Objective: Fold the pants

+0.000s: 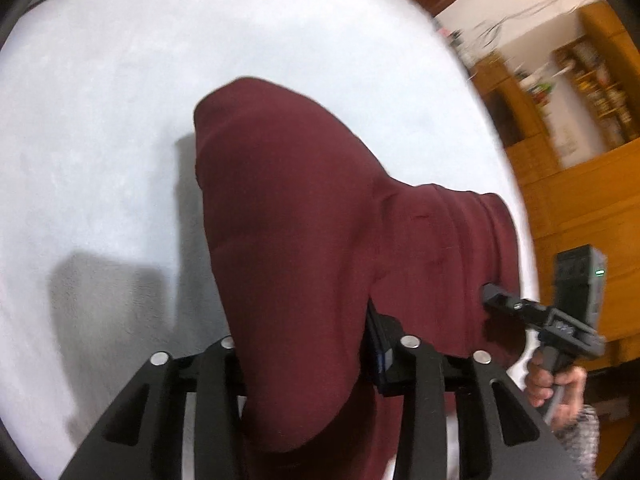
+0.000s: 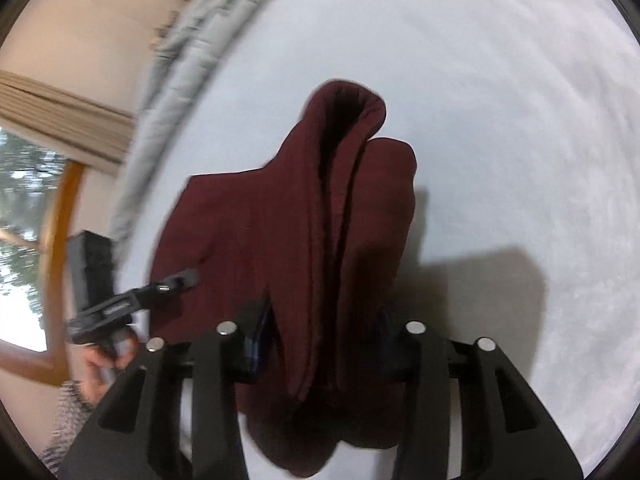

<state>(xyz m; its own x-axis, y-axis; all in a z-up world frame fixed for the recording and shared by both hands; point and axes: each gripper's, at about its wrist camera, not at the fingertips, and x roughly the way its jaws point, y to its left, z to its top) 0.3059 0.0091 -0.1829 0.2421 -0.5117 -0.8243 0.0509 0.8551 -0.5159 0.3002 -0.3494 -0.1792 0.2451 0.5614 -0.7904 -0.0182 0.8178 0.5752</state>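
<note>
The maroon pants (image 1: 304, 216) hang lifted above a white bed surface (image 1: 100, 120). My left gripper (image 1: 308, 364) is shut on one bunched edge of the pants; cloth hides its fingertips. My right gripper (image 2: 320, 344) is shut on the other edge of the pants (image 2: 320, 220), which drape forward in several folds. The right gripper also shows in the left wrist view (image 1: 496, 296), pinching the cloth's right end. The left gripper shows in the right wrist view (image 2: 188, 278), pinching the cloth's left end.
The white bed surface (image 2: 500, 120) fills most of both views. A grey quilt (image 2: 192, 48) lies along its far edge. Wooden shelves and cabinets (image 1: 580, 128) stand to the right of the bed. A window with a wooden frame (image 2: 36, 208) is at the left.
</note>
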